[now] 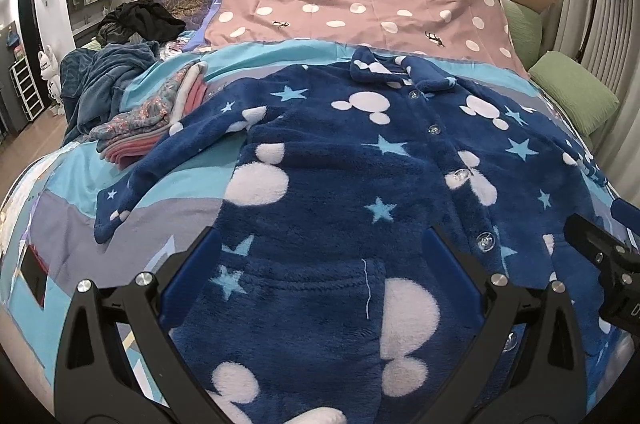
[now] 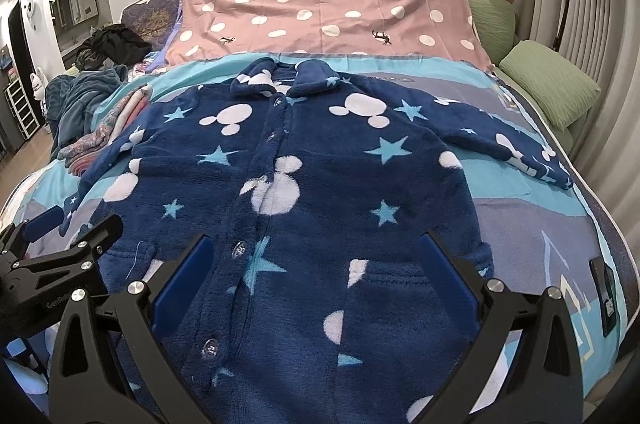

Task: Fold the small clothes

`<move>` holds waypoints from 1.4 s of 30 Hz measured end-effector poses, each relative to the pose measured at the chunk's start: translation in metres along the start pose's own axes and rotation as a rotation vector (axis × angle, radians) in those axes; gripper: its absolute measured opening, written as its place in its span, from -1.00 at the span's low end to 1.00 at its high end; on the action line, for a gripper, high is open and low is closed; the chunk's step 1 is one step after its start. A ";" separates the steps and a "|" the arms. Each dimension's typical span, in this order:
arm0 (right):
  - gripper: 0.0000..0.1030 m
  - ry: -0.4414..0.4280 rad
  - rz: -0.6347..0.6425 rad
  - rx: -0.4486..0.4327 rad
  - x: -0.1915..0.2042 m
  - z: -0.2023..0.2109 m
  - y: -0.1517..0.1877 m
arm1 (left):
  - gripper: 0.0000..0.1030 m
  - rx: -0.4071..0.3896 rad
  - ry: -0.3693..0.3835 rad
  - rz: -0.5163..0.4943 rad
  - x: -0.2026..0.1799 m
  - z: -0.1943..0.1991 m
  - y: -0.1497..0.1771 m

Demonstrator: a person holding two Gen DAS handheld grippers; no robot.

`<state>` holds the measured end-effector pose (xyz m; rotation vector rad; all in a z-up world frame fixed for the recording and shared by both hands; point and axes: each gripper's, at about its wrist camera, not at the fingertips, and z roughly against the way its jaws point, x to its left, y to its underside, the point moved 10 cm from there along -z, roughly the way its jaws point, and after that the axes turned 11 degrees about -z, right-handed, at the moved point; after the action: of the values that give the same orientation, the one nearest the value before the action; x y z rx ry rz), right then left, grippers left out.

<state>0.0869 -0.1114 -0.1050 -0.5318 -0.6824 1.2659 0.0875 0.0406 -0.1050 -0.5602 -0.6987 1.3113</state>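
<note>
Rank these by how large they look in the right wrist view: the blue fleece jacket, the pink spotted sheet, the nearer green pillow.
1. blue fleece jacket, though it lies nearest the camera
2. pink spotted sheet
3. nearer green pillow

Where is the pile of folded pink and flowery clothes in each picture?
Left wrist view: the folded pile lies left of centre, beside the blue fleece top, touching its sleeve.
Right wrist view: the same pile sits at the far left, smaller, partly hidden behind that sleeve.
Shared landmark: the pink polka-dot sheet across the head of the bed.
</note>
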 end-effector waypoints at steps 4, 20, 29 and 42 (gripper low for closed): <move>0.97 0.000 -0.004 0.002 -0.001 -0.002 0.001 | 0.96 -0.009 0.016 -0.003 -0.002 -0.001 0.000; 0.97 -0.002 -0.005 0.002 0.000 -0.004 0.002 | 0.95 -0.002 0.024 -0.008 -0.002 -0.006 0.000; 0.97 0.006 -0.008 0.005 -0.001 -0.010 0.002 | 0.76 -0.007 0.094 0.026 0.000 -0.010 0.000; 0.97 0.009 -0.035 0.021 -0.006 -0.020 -0.006 | -0.17 -0.007 0.267 0.358 0.084 -0.029 0.003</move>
<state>0.1046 -0.1187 -0.1160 -0.5061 -0.6682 1.2355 0.1160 0.1240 -0.1152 -0.8774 -0.3928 1.5277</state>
